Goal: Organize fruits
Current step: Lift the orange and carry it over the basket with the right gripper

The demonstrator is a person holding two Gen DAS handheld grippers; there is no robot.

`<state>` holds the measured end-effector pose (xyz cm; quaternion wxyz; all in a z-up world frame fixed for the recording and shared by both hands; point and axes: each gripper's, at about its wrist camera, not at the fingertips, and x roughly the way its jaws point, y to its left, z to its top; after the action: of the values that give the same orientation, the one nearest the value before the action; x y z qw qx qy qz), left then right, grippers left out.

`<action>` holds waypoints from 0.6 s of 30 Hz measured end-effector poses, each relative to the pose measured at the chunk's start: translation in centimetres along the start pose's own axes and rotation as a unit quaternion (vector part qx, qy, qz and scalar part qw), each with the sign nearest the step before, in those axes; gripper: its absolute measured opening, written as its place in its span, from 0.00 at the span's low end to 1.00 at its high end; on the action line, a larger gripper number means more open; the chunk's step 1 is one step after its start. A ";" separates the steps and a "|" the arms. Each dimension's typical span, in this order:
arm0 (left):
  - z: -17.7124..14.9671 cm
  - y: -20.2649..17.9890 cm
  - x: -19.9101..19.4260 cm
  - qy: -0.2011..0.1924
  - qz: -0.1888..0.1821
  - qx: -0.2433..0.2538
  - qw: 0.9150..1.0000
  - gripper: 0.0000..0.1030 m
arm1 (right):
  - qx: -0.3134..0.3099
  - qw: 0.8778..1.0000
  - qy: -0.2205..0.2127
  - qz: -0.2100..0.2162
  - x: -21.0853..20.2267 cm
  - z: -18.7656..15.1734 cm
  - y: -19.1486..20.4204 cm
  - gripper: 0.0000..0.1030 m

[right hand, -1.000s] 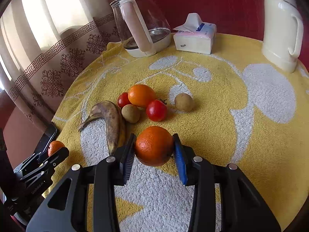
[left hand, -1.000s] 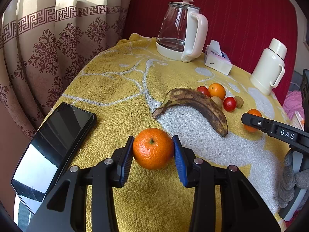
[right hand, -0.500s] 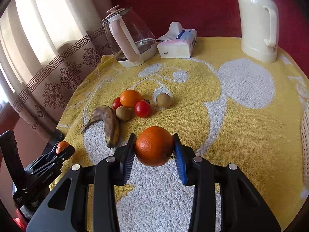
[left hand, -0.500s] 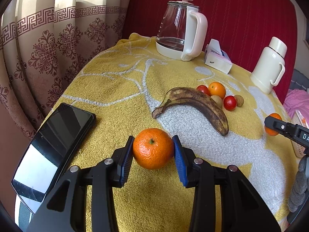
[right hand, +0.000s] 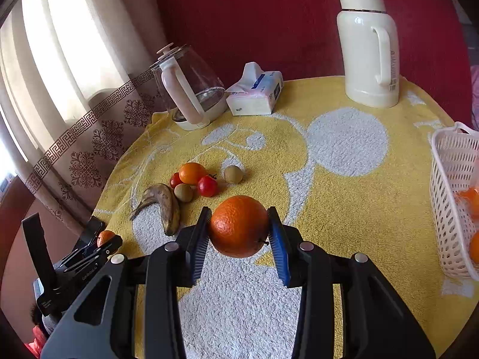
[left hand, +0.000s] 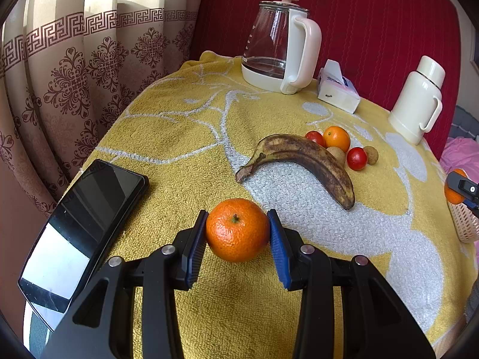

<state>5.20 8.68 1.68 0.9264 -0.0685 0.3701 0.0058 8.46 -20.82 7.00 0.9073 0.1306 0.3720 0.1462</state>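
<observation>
Both fingers of the left gripper (left hand: 238, 233) press against the sides of a tangerine (left hand: 237, 229), stem up, low in the centre of its frame above the yellow towel (left hand: 185, 137) on the table. Likewise the right gripper (right hand: 239, 229) has closed its fingers on an orange (right hand: 239, 226), held clear of the towel at lower centre. At the right edge of that frame stands a white basket (right hand: 449, 197) with orange fruit inside. A browned banana (right hand: 164, 206) lies left of centre, beside a cluster of small fruits.
</observation>
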 end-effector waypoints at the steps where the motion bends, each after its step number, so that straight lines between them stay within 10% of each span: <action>1: 0.0 0.0 0.0 0.000 0.000 0.000 1.000 0.39 | 0.003 1.000 -0.004 -0.002 -0.4 0.0 -0.2 0.38; 18: -0.1 0.2 0.0 0.000 0.002 -0.001 1.000 0.39 | 0.106 0.982 -0.096 -0.125 -9.6 -0.5 -11.0 0.38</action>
<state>5.13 8.89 1.62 0.9263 -0.0685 0.3703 0.0075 3.45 -34.37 8.98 0.9309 0.1924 0.3097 -0.0219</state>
